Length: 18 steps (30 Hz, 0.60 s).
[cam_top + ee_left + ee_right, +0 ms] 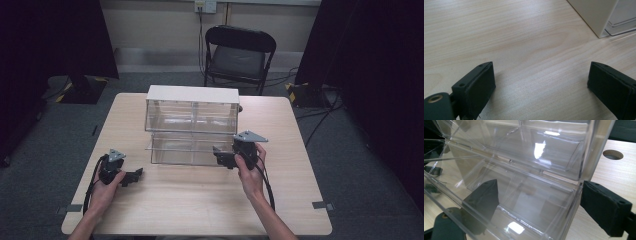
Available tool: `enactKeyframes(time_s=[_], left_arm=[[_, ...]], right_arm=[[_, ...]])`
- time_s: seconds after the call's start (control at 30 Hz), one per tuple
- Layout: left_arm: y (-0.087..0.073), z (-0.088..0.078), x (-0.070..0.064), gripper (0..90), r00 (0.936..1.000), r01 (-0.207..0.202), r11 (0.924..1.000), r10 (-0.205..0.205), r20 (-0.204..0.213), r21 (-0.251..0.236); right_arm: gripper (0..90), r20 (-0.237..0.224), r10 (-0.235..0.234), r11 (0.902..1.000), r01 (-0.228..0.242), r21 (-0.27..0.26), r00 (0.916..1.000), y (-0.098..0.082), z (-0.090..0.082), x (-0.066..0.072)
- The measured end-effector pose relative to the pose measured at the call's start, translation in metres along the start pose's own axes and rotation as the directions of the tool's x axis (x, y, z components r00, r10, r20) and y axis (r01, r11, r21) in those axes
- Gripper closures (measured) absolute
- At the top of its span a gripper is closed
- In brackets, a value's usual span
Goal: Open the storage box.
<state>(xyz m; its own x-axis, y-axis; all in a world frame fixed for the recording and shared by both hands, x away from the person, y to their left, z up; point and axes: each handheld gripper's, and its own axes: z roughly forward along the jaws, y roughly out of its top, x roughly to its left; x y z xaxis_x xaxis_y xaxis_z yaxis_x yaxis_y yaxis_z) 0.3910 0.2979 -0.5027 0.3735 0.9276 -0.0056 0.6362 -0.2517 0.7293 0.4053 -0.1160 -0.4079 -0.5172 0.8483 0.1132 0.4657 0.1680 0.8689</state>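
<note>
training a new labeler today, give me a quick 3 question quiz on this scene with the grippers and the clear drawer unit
1. True or false: the left gripper is clamped on the clear drawer unit.
2. Which drawer is pulled out toward the person? A. upper left B. lower drawer C. none
3. Fill in: the right gripper has its jaws on either side of the lower drawer's ____ corner wall.

Key
1. False: its jaws stand wide open over bare table, beside the unit.
2. B
3. Right: one jaw sits inside the clear drawer, the other outside, not yet closed.
</note>
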Motion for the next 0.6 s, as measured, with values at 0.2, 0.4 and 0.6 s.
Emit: enactKeyframes(time_s=[0.2, 0.4, 0.6], left_arm=[[0.0, 0.0, 0.0, 7.1, 1.0, 0.0, 1.0, 0.0, 0.0, 0.0], [0.0, 0.0, 0.0, 7.1, 1.0, 0.0, 1.0, 0.0, 0.0, 0.0], [0.0, 0.0, 0.0, 7.2, 1.0, 0.0, 1.0, 0.0, 0.0, 0.0]], right_arm=[[14.6, 0.005, -0.001, 1.0, 0.001, -0.007, 1.0, 0.0031, -0.0003, -0.0001], [14.6, 0.0, 0.005, 1.0, -0.005, -0.006, 1.0, 0.0032, -0.0001, -0.0003], [14.6, -0.003, 0.006, 1.0, -0.006, -0.007, 1.0, 0.0065, -0.0006, -0.0003]])
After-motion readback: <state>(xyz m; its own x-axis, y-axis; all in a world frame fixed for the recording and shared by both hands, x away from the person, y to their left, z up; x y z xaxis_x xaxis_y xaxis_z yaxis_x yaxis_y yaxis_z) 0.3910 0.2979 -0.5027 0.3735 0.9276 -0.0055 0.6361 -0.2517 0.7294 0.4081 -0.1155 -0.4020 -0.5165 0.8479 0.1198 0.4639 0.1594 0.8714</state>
